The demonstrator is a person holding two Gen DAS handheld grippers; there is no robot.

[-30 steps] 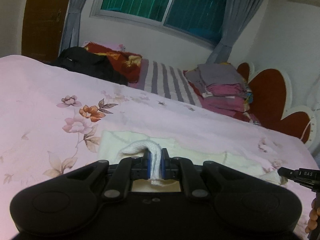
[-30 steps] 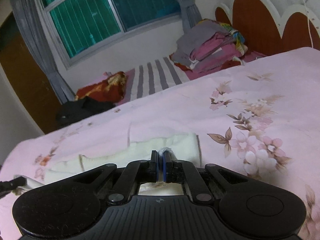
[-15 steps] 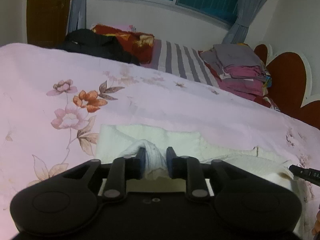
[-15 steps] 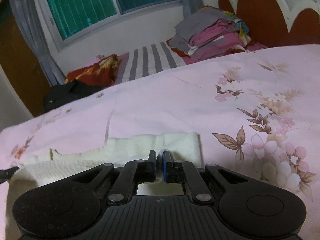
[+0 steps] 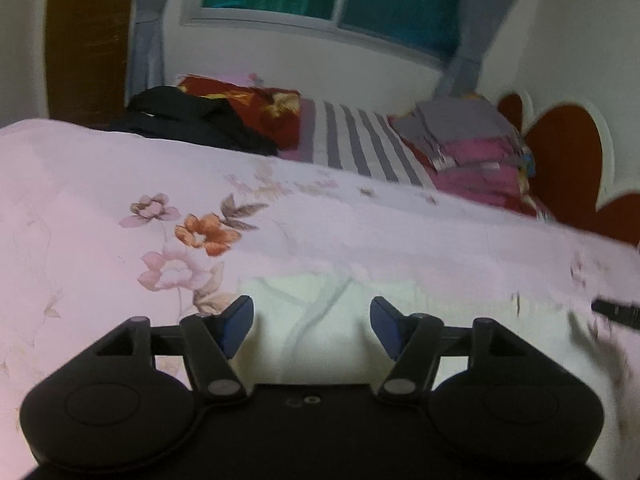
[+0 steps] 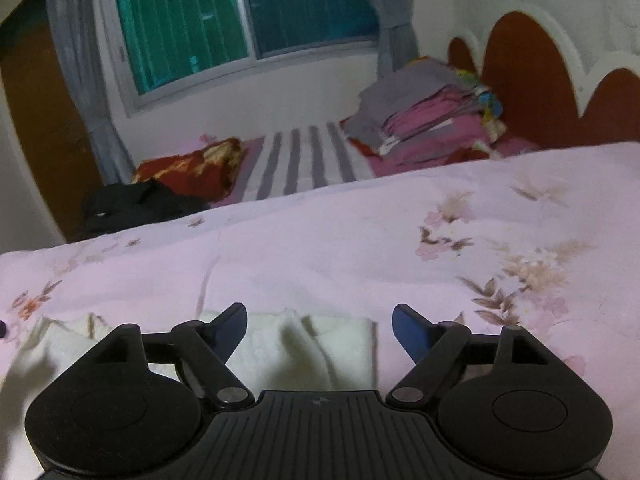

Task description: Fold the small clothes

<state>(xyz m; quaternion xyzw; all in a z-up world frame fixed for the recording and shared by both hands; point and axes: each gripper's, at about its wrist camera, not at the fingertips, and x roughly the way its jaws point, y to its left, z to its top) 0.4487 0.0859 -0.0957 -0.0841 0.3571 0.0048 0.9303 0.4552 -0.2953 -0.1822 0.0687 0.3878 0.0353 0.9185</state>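
Note:
A small cream-white garment point(image 5: 320, 320) lies on the pink floral bedspread point(image 5: 100, 208), just in front of both grippers. My left gripper point(image 5: 312, 320) is open and empty, its jaws spread wide over the garment's left end. In the right wrist view the garment point(image 6: 320, 344) lies flat with a crease down its middle. My right gripper point(image 6: 320, 328) is open and empty above the garment's right end. The tip of the right gripper point(image 5: 616, 314) shows at the right edge of the left wrist view.
A stack of folded grey and pink clothes point(image 5: 472, 148) sits by the red headboard point(image 5: 568, 160). A striped sheet point(image 5: 352, 148), a red patterned cloth point(image 5: 248, 100) and a black garment point(image 5: 188, 120) lie behind the bedspread. A window point(image 6: 248, 20) is beyond.
Both grippers were shut on the garment's edge and have opened wide. The cloth has dropped flat onto the bedspread and both grippers have pulled back a little.

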